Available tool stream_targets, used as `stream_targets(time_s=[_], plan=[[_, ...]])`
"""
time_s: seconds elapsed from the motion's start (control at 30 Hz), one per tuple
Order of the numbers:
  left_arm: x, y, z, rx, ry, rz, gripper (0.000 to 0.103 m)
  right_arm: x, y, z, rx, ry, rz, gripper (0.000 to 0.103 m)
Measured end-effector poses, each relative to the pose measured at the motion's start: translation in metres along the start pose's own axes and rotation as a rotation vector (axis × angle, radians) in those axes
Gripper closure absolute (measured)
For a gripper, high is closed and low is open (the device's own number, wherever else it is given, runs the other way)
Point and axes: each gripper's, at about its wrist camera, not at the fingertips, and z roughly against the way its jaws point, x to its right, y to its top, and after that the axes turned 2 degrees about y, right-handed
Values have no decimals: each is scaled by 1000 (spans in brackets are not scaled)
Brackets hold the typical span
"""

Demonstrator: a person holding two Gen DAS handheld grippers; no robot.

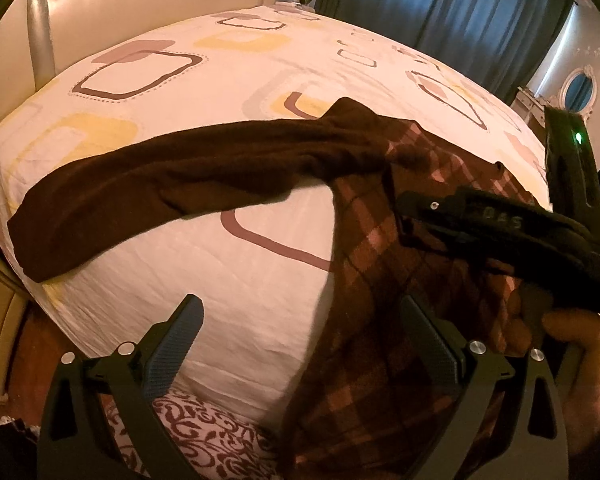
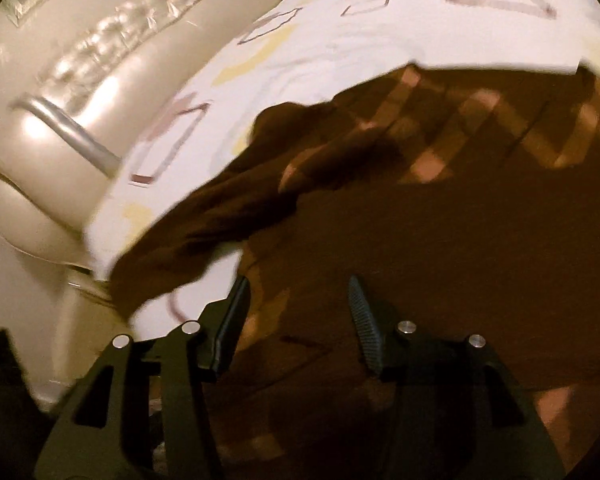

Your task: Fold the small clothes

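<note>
A dark brown sweater with a pink and brown checked body (image 1: 384, 264) lies on the bed, one plain brown sleeve (image 1: 172, 184) stretched out to the left. My left gripper (image 1: 300, 312) is open above the bed, just left of the sweater's body, its right finger over the fabric. My right gripper (image 1: 412, 204) shows in the left wrist view, lying across the sweater's body. In the right wrist view the right gripper (image 2: 298, 290) is open over the blurred sweater (image 2: 440, 208), holding nothing. The sleeve (image 2: 204, 220) runs off to the left.
The bed has a white sheet with square patterns (image 1: 228, 64). A cream padded headboard (image 1: 100, 4) with a silver post stands at the left. Blue curtains (image 1: 440, 4) hang behind. A brown floral cloth (image 1: 204, 436) lies at the bed's near edge.
</note>
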Motion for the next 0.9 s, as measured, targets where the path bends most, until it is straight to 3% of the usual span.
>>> stream_targets(time_s=[0.13,0.23,0.27,0.3,0.47,0.63,0.73,0.8,0.87,0.9], plan=[[0,-1,-1,-5,-6,6,5,-22,-4,-12,-34,-171,156,55],[-1,-1,-2,-11,-14,14,5,-27,-7,-17,-25,-259,217,76],[-1,-1,-2,-13,-16,15,5,-23,-6,-16,-19,-261,209,88],[-1,-1,-2,-15,-19,16,5,-19,-5,-14,-15,-265,198,91],[-4,1,0,-5,-37,32,5,-2,4,-1,9,-132,56,94],[-8,2,0,5,-30,45,5,-26,8,-9,-12,-48,86,94],[-11,1,-2,-7,-31,61,5,-31,6,-25,-46,-65,97,93],[-12,0,-3,-12,-32,67,5,-27,5,-33,-68,-46,77,89],[-12,0,-4,-13,-31,59,5,-21,3,-27,-74,20,47,72],[-11,0,-4,-12,-30,54,5,-18,4,-24,-97,96,23,67]])
